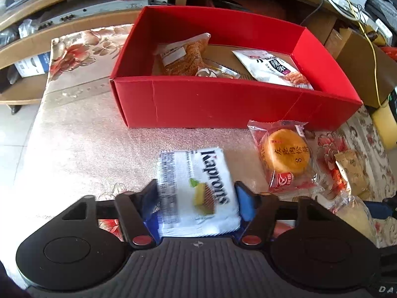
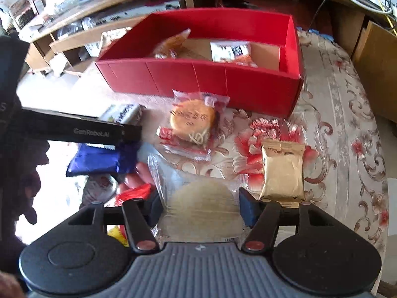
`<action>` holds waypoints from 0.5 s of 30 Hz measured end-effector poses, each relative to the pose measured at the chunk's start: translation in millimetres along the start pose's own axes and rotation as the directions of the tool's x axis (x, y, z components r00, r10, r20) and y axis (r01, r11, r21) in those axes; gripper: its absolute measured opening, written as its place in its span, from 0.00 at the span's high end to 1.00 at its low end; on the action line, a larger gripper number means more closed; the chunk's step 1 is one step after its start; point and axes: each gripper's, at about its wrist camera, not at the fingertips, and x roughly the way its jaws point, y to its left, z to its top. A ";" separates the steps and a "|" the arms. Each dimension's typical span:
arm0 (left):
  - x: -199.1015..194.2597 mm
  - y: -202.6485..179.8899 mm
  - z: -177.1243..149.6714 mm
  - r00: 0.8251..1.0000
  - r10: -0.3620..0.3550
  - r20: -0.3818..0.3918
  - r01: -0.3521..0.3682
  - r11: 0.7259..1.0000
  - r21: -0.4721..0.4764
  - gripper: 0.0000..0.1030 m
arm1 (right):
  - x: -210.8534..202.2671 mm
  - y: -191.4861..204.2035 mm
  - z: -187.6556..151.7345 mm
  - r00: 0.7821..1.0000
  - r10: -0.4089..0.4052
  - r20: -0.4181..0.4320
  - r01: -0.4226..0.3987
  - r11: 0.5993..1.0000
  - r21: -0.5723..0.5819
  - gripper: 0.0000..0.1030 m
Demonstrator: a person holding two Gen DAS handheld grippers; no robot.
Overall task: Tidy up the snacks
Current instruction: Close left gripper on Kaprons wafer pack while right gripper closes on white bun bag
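Observation:
In the left wrist view my left gripper (image 1: 198, 196) is shut on a white Kaprons wafer packet (image 1: 198, 186), with the blue pads against both of its sides. Ahead stands the open red box (image 1: 223, 109), which holds an orange snack bag (image 1: 183, 54), a white packet (image 1: 273, 67) and a small clear one (image 1: 218, 70). In the right wrist view my right gripper (image 2: 201, 206) is shut on a clear-wrapped pale round cake (image 2: 203, 198). An orange round cake in a red wrapper (image 2: 192, 124) lies in front of the red box (image 2: 198, 79).
A gold packet (image 2: 282, 171) lies right of my right gripper and a blue packet (image 2: 99, 159) lies to its left, under the left gripper's black body (image 2: 82, 129). A floral cloth (image 2: 347, 124) covers the table. Wooden shelves (image 1: 74, 24) and cables (image 1: 367, 32) stand behind the box.

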 end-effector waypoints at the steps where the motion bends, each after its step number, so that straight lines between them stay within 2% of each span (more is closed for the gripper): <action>1: -0.6 0.9 0.0 1.000 -0.003 -0.002 0.003 1.000 -0.005 0.34 | -1.1 0.7 0.6 1.000 -0.005 0.004 0.005 1.000 -0.002 0.40; 4: -0.8 -0.1 -1.3 1.000 0.007 -0.007 -0.007 1.000 0.002 0.34 | -3.2 3.1 -0.3 1.000 -0.004 0.004 0.004 1.000 -0.008 0.40; 8: 0.9 -1.6 -2.8 1.000 -0.015 -0.010 0.015 1.000 0.016 0.23 | -2.0 5.0 -2.5 1.000 0.001 -0.002 -0.001 1.000 -0.013 0.40; 11: 2.7 -4.0 -3.3 1.000 -0.013 -0.010 0.013 1.000 0.026 0.18 | -3.8 3.6 -0.9 1.000 0.008 0.008 -0.008 1.000 -0.007 0.40; 13: 2.5 -4.0 -2.5 1.000 0.002 -0.008 -0.002 1.000 0.016 0.22 | -4.0 3.0 0.5 1.000 0.016 0.012 -0.016 1.000 -0.004 0.40; 15: 0.4 -0.3 -0.3 1.000 0.016 -0.006 -0.016 1.000 -0.006 0.34 | -2.9 3.7 1.5 1.000 0.023 0.011 -0.022 1.000 -0.008 0.40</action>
